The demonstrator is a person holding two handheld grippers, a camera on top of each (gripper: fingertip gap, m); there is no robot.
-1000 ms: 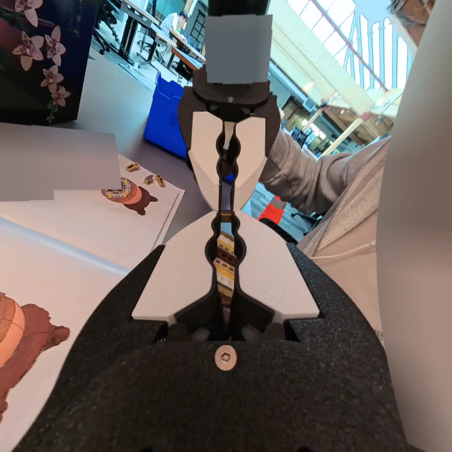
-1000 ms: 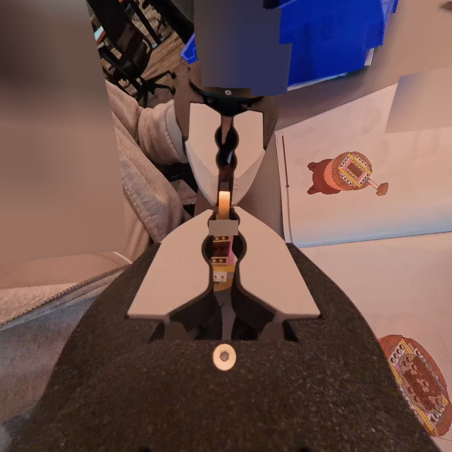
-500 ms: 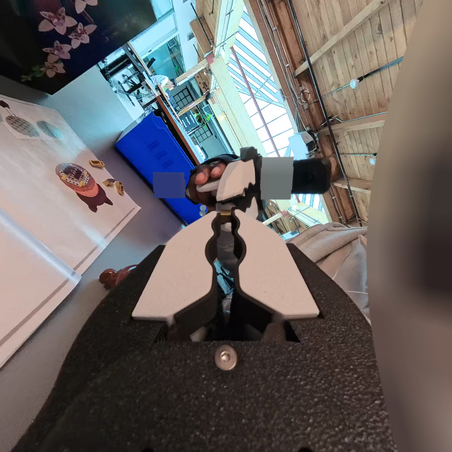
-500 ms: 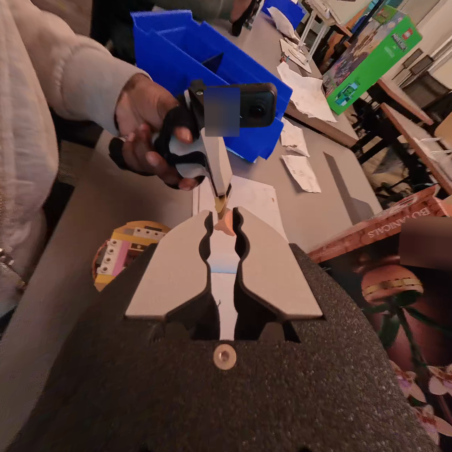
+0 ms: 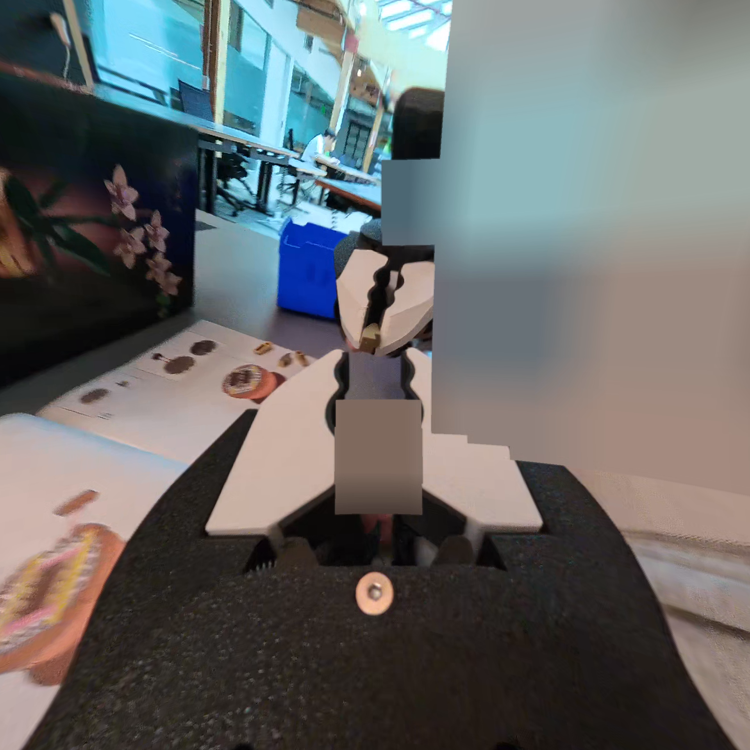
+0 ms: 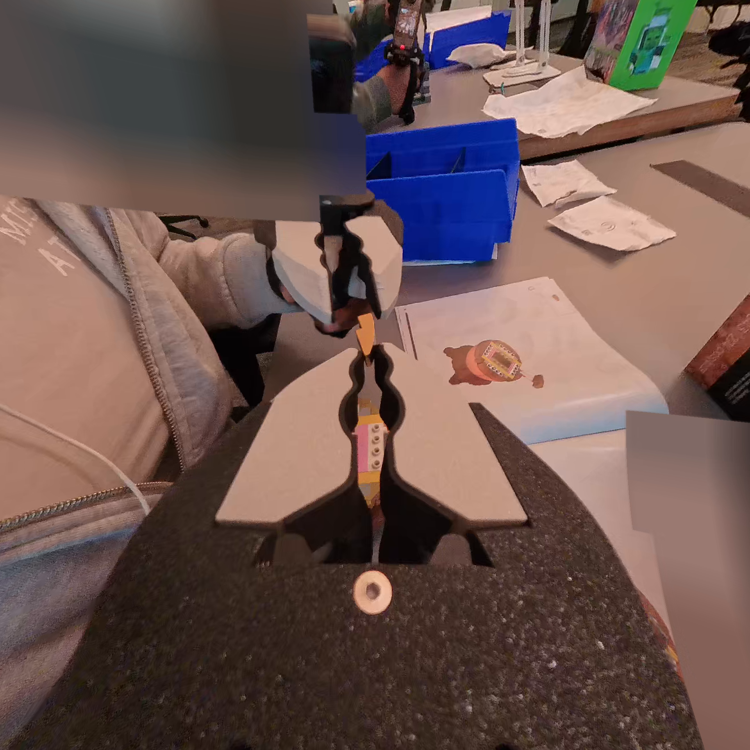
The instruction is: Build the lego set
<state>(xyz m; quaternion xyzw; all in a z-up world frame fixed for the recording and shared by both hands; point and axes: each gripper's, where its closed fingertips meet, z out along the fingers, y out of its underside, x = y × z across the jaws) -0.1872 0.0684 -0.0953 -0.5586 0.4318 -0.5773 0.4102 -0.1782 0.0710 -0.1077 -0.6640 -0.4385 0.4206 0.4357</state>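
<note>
My right gripper [image 6: 371, 351] is shut on a small yellow-tan lego piece [image 6: 365, 332] that sticks out past its fingertips. The left wrist view shows the same piece [image 5: 369, 338] pinched at the right gripper's tips [image 5: 367, 345]. My left gripper [image 5: 375, 361] is open, with bare table showing between its fingers and part of the gap hidden by a mosaic patch. In the right wrist view the left gripper [image 6: 353, 316] stands just beyond the piece, its fingers spread apart. A yellow, pink and white lego build [image 6: 370, 446] lies on the table below my right gripper.
An instruction sheet [image 6: 527, 365] lies to the right, with small tan pieces [image 5: 263, 348] on it. A blue bin [image 6: 442, 203] stands behind. A dark box with flowers [image 5: 81, 243] is at the left, and a person's grey sleeve [image 6: 203, 276] is close by. My two grippers' fingertips are within a few centimetres of each other.
The left gripper held the small piece at its tips, the right gripper's open fingers came around it and shut, and the left gripper has opened and let go.
</note>
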